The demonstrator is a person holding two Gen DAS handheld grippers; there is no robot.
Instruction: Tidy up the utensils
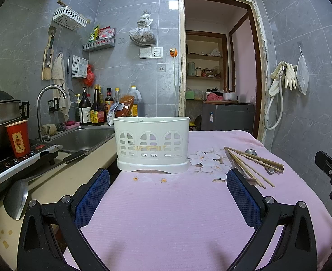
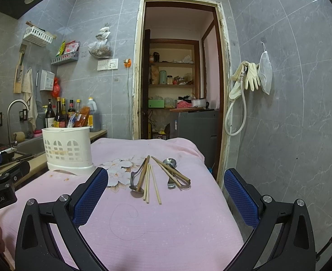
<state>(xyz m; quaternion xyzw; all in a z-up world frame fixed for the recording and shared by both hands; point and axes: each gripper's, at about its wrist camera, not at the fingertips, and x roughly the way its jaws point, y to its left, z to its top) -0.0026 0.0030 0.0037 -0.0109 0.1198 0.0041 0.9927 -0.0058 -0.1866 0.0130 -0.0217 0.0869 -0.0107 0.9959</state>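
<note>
Both your hand-held grippers sit low over the table [image 1: 166, 214], which has a pink cloth on it, and neither has anything in it. The left hand-held gripper [image 1: 168, 176] has its jaws spread wide w/ nothing between the pads; same for the right hand-held gripper [image 2: 166, 176], wide apart and empty. That fits a start: nothing looks sorted yet.

The holder [image 1: 152, 144], a white slotted caddy, stands upright at the far left of the cloth, just beside the sink [image 1: 84, 137]. Your left faces it square on, prob. so it can steady it or take items near that side. You can't see inside it well from here.

The utensils lie loose, well apart from the holder, on the right half of the cloth. In the right view there are two bunches: chopsticks [image 2: 151, 183] lying over a spoon [image 2: 135, 190], and a 2nd set of darker chopsticks [image 2: 171, 171] crossed over another spoon or scoop [image 2: 170, 163]. Your right points straight at them, so it's the natural one to pick.

Judgement: sticks are thin and flat on soft cloth, so come in low, pinch across a pair, not along. The overlaps mean lifting one may drag its neighbour.
</note>
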